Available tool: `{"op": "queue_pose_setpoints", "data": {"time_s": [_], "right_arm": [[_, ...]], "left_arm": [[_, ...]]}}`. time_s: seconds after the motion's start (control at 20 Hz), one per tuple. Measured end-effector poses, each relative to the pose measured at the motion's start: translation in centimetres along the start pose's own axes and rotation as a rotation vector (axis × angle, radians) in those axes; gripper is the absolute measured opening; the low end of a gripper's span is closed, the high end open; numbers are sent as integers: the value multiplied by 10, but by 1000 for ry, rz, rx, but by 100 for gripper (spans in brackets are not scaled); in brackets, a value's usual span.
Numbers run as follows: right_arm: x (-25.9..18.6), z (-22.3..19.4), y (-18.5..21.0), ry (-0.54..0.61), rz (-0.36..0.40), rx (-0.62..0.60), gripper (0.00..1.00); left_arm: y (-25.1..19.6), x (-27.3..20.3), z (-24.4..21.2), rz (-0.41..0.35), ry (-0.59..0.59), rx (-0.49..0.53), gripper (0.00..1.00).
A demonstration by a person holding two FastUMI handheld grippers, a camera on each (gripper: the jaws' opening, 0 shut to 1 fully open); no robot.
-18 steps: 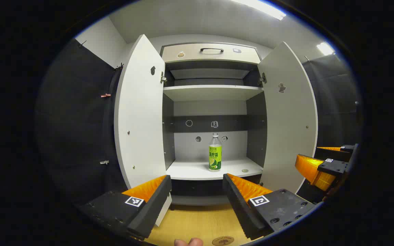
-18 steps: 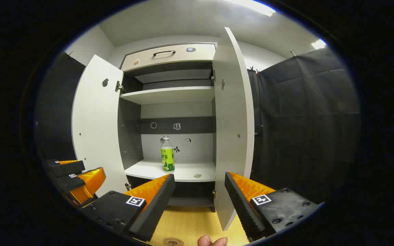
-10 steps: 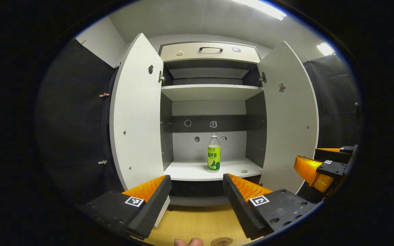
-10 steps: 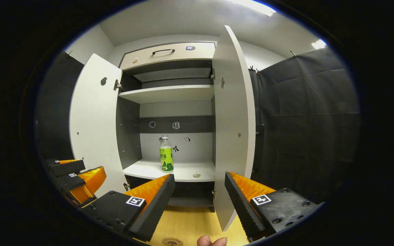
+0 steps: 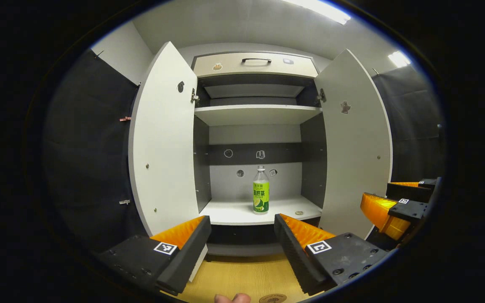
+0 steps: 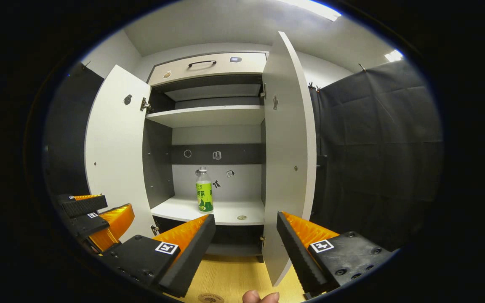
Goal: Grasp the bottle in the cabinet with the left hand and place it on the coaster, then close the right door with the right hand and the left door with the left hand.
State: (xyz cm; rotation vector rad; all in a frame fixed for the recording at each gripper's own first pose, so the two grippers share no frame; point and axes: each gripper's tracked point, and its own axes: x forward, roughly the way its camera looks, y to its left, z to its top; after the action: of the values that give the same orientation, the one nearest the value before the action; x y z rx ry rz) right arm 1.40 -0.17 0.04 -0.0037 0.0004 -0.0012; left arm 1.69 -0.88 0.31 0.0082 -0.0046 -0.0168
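On cabinet shelf (image 5: 242, 212): upright green-labelled bottle (image 5: 261, 190).

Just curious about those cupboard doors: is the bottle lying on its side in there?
No, the bottle stands upright on the lower shelf.

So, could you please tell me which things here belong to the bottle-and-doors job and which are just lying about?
Part of the job:
bottle standing on the lower shelf
coaster on the wooden surface
left door, open
right door, open
left gripper, open
right gripper, open

Just there:
drawer above the shelves
small round thing on the lower shelf
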Motion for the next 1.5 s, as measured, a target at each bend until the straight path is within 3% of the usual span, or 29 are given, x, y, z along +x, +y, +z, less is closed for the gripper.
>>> {"op": "queue_pose_setpoints", "data": {"time_s": [0.55,0.9,1.1,1.5], "right_arm": [[-7,6,-11,-7,9,-5,97],[-31,5,-30,-5,43,3,97],[-39,6,-50,-24,30,8,97],[-31,9,-91,-41,-18,1,97]], "left_arm": [[-19,33,1,-35,-11,13,96],[-43,114,-2,-79,-12,-10,96],[-58,168,-2,-108,-16,-22,96],[-73,280,-18,-98,34,-22,96]]}}
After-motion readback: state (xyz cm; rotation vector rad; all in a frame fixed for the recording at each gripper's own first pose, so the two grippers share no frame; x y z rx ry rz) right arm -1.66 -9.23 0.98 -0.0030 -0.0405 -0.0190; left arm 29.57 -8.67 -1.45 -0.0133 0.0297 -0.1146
